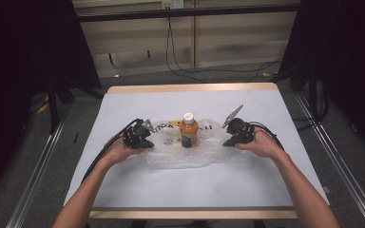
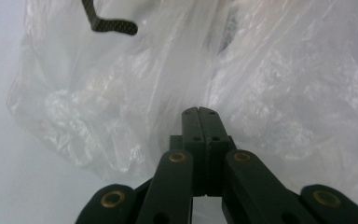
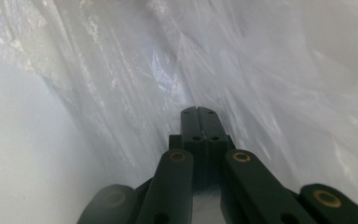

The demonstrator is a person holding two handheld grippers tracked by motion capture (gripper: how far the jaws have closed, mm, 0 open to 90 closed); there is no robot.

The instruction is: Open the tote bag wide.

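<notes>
An orange bottle (image 1: pixel 188 130) with a white cap stands upright in the middle of a crumpled clear plastic bag (image 1: pixel 180 156) on the white-covered table (image 1: pixel 266 185). My left gripper (image 1: pixel 150 143) is at the bag's left edge and my right gripper (image 1: pixel 226 142) at its right edge. In the left gripper view the jaws (image 2: pixel 199 110) are pressed together, and folds of the bag (image 2: pixel 284 84) converge on their tips. The right gripper view shows the same: shut jaws (image 3: pixel 198 109) with stretched film (image 3: pixel 261 70) running into them. A black printed mark (image 2: pixel 109 24) shows on the film.
Something small and yellow (image 1: pixel 175 122) lies just behind the bottle, at the bag's far side. Bare table cover stretches in front of the bag and behind it. Black stands and cables (image 1: pixel 180 66) are on the floor beyond the table.
</notes>
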